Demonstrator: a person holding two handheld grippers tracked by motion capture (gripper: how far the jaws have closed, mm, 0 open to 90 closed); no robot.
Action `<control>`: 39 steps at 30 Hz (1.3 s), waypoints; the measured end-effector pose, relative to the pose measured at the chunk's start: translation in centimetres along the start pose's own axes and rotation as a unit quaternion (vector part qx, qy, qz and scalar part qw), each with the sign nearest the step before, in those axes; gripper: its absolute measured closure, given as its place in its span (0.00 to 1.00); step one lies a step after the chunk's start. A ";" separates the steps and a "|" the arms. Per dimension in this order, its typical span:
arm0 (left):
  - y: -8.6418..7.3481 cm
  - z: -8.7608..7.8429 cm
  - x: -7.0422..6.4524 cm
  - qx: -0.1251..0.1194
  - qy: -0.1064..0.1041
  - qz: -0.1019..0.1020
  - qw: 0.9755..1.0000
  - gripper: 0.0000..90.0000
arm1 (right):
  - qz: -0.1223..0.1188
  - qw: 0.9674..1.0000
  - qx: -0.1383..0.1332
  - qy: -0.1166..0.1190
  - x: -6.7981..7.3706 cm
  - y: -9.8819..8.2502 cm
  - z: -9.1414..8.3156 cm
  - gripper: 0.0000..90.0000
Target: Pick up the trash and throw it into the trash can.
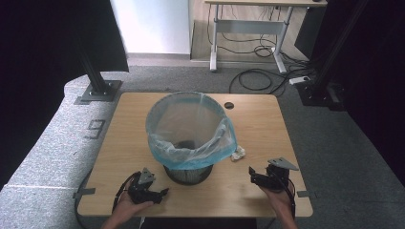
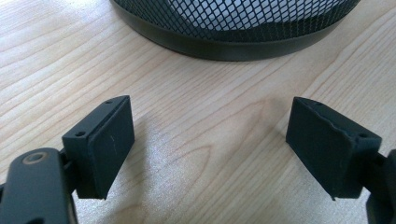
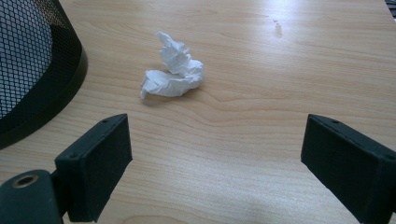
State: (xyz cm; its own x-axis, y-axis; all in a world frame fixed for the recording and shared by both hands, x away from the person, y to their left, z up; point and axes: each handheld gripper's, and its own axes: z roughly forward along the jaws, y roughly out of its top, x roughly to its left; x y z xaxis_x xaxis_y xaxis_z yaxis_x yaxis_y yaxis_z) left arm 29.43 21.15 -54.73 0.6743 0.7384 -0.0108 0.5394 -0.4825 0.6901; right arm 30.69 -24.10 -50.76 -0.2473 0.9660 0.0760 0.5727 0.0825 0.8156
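A black mesh waste bin (image 1: 188, 171) lined with a blue plastic bag (image 1: 191, 138) stands in the middle of the wooden table (image 1: 124, 143). A crumpled white tissue (image 1: 238, 153) lies on the table just right of the bin, and shows ahead of the right jaws (image 3: 173, 74). My left gripper (image 1: 160, 194) is open near the front edge, left of the bin base (image 2: 233, 42); nothing is between its jaws (image 2: 210, 149). My right gripper (image 1: 253, 174) is open at the front right, a short way from the tissue, jaws empty (image 3: 215, 168).
A small dark round hole (image 1: 229, 105) sits in the tabletop behind the bin. Beyond the table are grey carpet, a black stand base (image 1: 98, 90) at the left, cables (image 1: 258, 76) and a desk frame (image 1: 248, 28) at the back.
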 end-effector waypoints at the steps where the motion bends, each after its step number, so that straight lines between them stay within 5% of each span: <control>1: 0.0 0.0 0.0 0.000 0.000 0.000 1.000 0.17 | 0.000 1.000 0.000 0.000 0.0 0.0 0.0 0.09; 39: 0.0 0.0 -0.1 0.000 0.002 -0.002 1.000 0.17 | -0.012 1.000 -0.009 0.015 1.9 1.3 1.7 0.14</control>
State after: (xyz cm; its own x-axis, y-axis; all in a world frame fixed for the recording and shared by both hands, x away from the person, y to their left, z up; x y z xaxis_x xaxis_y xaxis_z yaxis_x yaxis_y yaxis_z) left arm 29.41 21.09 -54.73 0.6699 0.7423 -0.0115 0.5429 -0.4793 0.6896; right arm 32.26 -21.78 -50.55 -0.2846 0.9559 0.0731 0.5522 0.1011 0.8275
